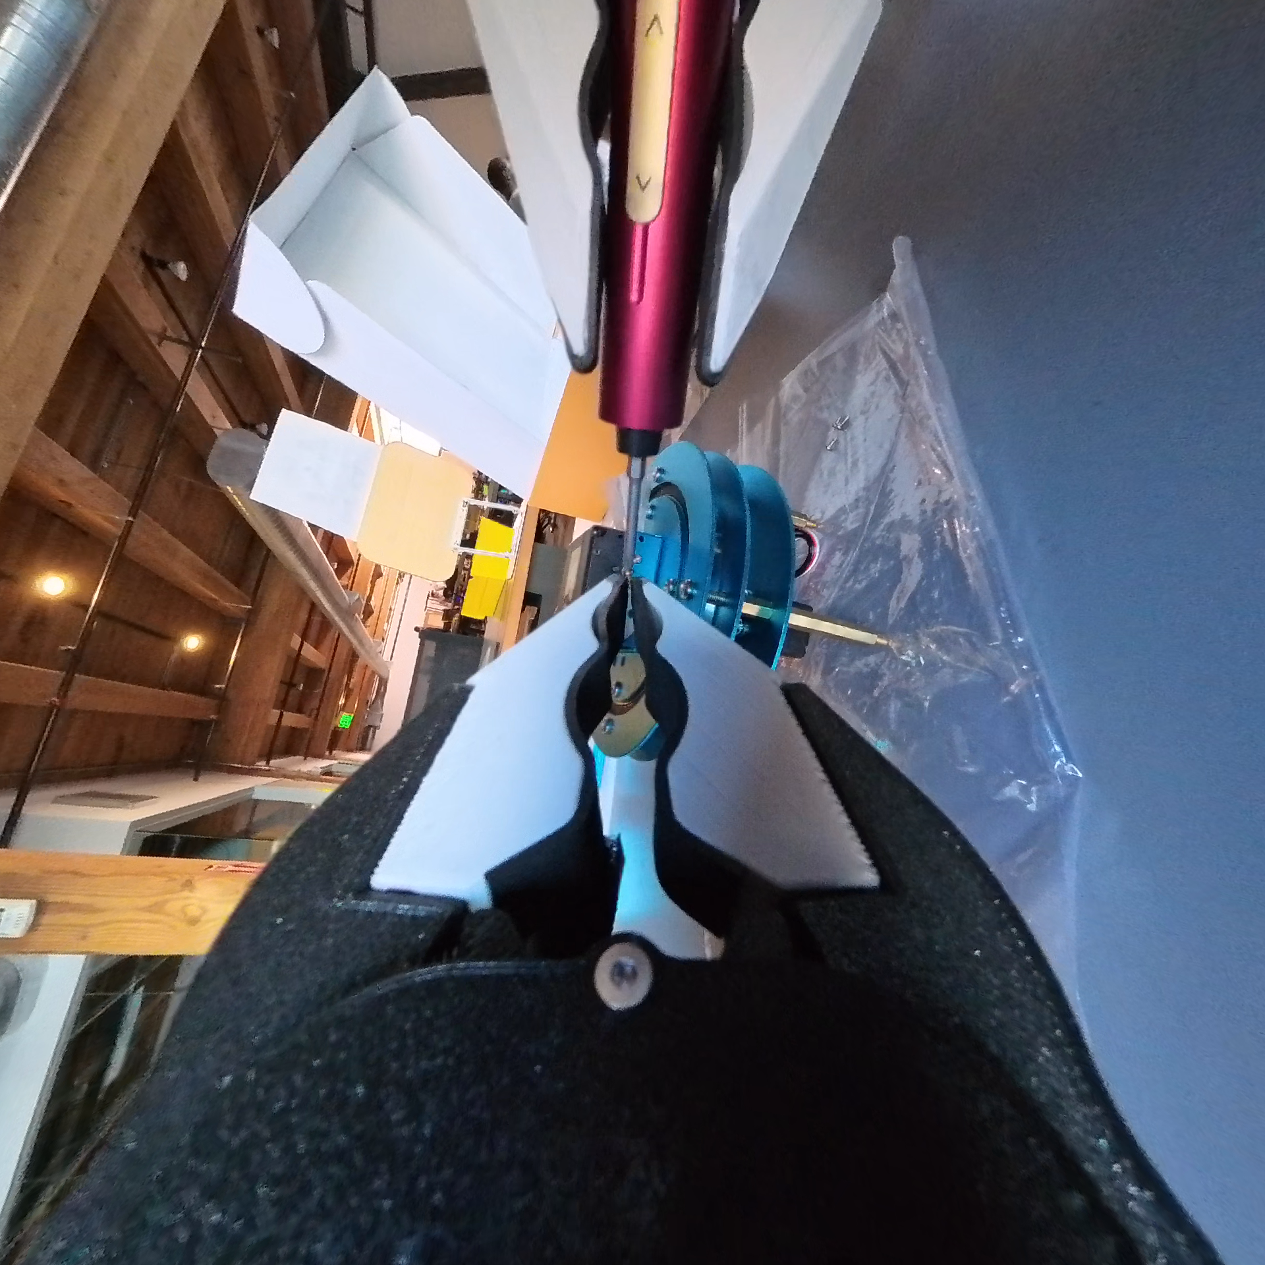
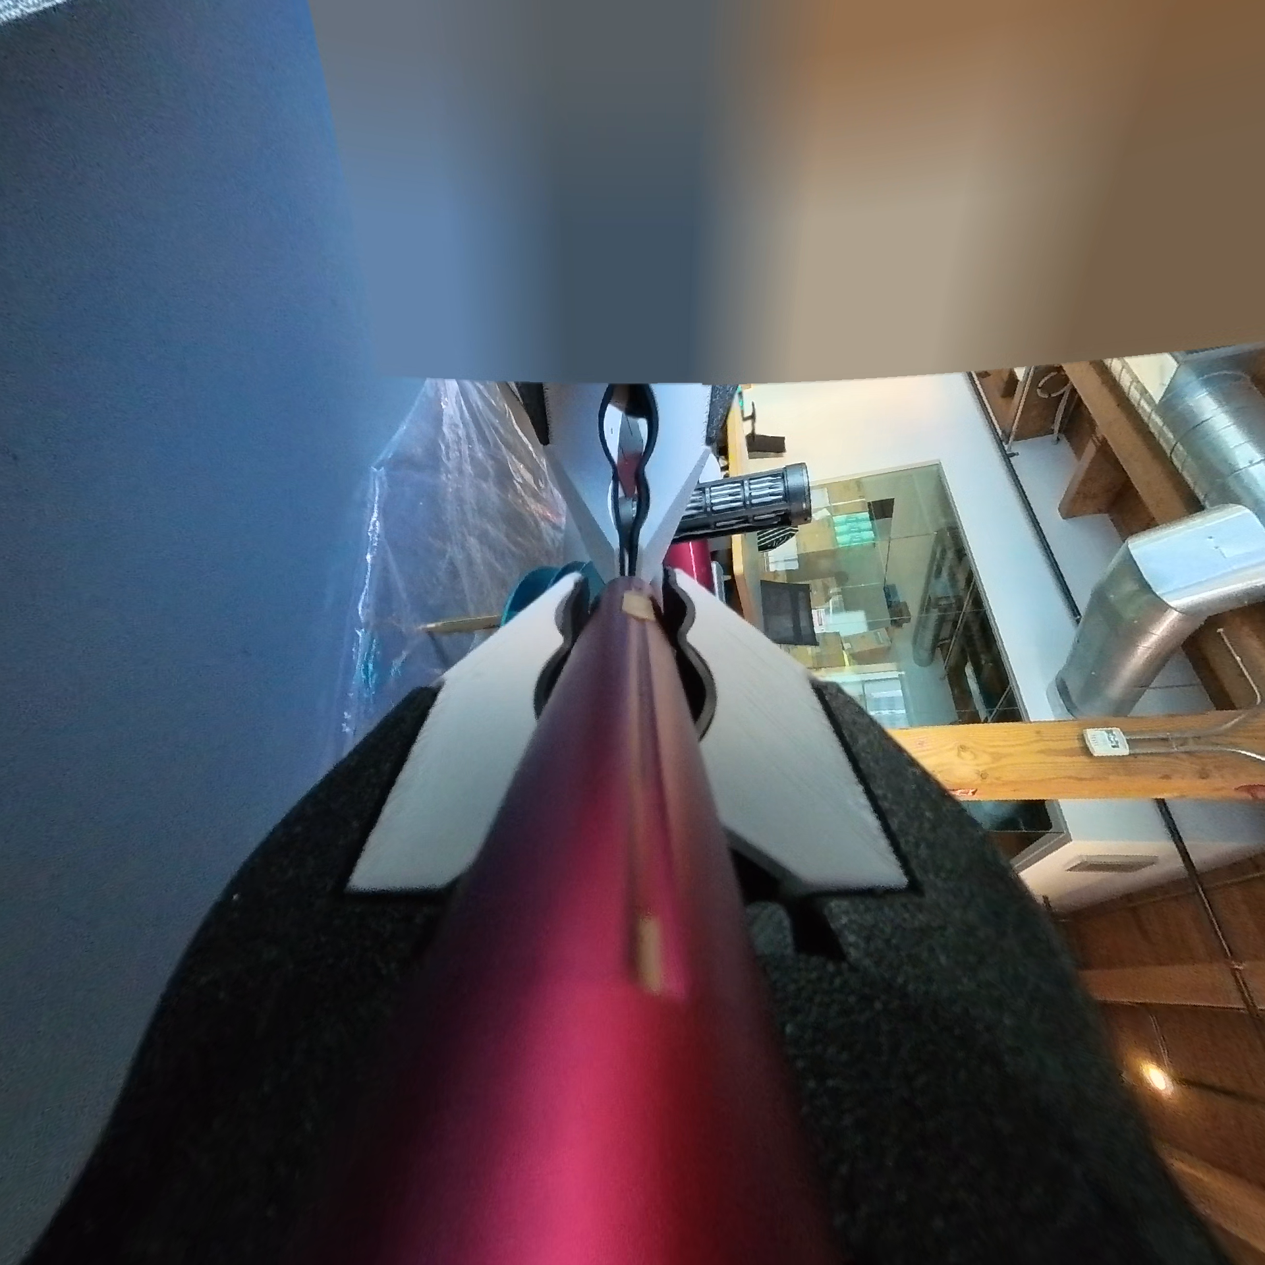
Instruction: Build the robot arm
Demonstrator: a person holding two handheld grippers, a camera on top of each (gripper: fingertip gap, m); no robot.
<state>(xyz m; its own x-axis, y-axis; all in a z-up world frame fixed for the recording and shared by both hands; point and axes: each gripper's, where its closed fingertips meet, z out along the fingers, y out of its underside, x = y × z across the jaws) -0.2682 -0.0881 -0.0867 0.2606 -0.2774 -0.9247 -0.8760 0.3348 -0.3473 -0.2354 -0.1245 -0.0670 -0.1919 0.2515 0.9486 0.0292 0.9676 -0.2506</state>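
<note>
Here, at the lower centre of the left wrist view, the left gripper (image 1: 628, 589) has its fingers pressed together, pinching what appears to be a tiny screw; the item is too small to confirm. Directly above, at the upper centre, the right gripper (image 1: 647, 356) clamps a red electric screwdriver (image 1: 647, 274). The screwdriver's long axis runs straight down the frame, and its bit (image 1: 631, 520) meets the left fingertips. Just right of the bit stands a blue disc assembly (image 1: 725, 547) on a clear plastic bag (image 1: 924, 582). Farther off, at upper left, sits an open white box (image 1: 383, 274).
</note>
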